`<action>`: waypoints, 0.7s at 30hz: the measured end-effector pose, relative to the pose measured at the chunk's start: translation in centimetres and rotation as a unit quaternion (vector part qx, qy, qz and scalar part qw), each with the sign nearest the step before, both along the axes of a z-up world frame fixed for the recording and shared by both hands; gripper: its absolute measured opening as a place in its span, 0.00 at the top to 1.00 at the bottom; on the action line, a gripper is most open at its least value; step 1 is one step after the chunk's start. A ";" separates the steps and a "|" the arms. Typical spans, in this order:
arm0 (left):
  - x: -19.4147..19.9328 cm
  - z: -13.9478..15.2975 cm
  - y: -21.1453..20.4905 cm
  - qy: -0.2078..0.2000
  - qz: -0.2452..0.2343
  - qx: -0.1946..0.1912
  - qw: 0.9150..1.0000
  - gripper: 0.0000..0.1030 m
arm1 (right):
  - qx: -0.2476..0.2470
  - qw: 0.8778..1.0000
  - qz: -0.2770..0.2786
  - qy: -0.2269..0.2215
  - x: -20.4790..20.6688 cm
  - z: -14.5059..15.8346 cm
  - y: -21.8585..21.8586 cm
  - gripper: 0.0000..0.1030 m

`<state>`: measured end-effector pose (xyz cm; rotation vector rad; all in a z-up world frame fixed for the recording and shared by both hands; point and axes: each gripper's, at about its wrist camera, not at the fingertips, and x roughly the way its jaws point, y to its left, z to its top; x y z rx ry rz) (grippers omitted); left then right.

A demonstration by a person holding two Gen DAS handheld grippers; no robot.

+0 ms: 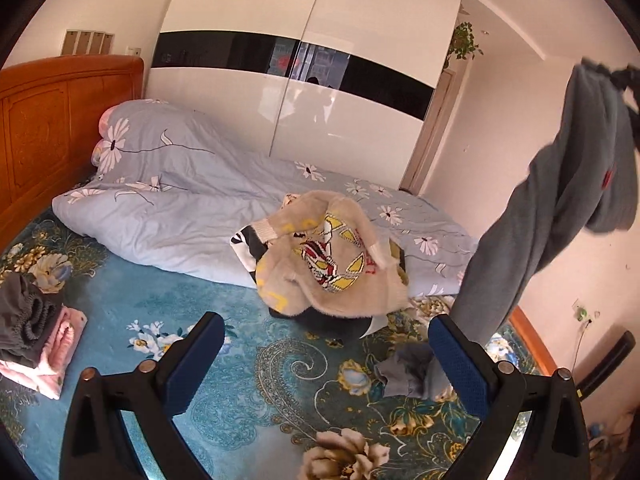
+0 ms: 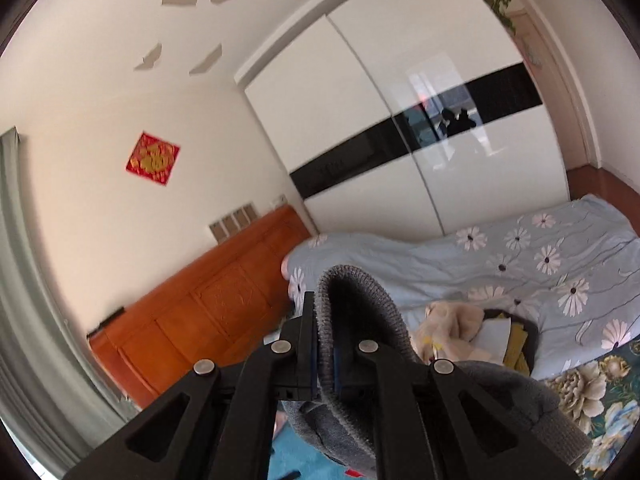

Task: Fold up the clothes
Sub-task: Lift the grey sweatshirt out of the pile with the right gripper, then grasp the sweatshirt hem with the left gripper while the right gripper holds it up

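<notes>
The right hand-held gripper (image 2: pixel 326 344) is raised well above the bed, its black jaws clamped together on the ribbed hem of a grey knitted sweater (image 2: pixel 352 304). The knit folds up over the fingertips and drapes down past the gripper body. In the left wrist view this same grey sweater (image 1: pixel 560 216) hangs in the air at the right, twisted along its length, with a small red mark on one part; its lower end reaches down behind the right finger of the left gripper, and whether it touches the bed there cannot be told.

The left hand-held gripper (image 1: pixel 326 356) hovers over the bed with its blue-padded fingers (image 1: pixel 196 356) spread wide apart and nothing between them. Below it lies the teal bedspread with paisley and flower pattern (image 1: pixel 224 344).

Ahead of the left gripper sits a heap of unfolded clothes topped by a beige fleece garment with a red, yellow and white print (image 1: pixel 328 256), resting partly on a rolled light-blue quilt with white daisies (image 1: pixel 172 200). A small crumpled grey cloth (image 1: pixel 404 372) lies on the bedspread near the right finger. At the left edge a folded stack of dark grey and pink clothes (image 1: pixel 36 344) sits on the bedspread. An orange wooden headboard (image 1: pixel 52 128) and a glossy white wardrobe with a black band (image 1: pixel 320 120) stand behind.
</notes>
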<state>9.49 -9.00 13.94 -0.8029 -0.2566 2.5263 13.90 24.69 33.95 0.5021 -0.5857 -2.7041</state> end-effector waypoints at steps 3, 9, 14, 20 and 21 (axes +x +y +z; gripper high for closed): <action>0.2 0.8 -1.2 -0.004 0.006 0.014 1.000 0.00 | 0.018 0.997 0.042 -0.065 -2.4 -5.6 -3.1 0.95; 1.6 -0.2 -0.8 -0.009 0.001 0.018 1.000 0.00 | -0.034 0.980 0.120 -0.155 -5.9 -16.5 -8.3 0.95; 2.8 -1.0 1.9 0.003 -0.041 0.004 0.999 0.00 | -0.043 0.969 0.149 -0.195 -6.8 -20.3 -11.9 0.95; 2.1 -2.5 1.8 -0.038 -0.034 0.019 0.999 0.45 | -0.020 0.964 0.155 -0.217 -6.7 -21.0 -13.7 0.95; 2.0 -2.7 1.8 -0.045 -0.033 0.022 0.998 0.68 | -0.016 0.963 0.156 -0.221 -6.7 -21.2 -14.0 0.95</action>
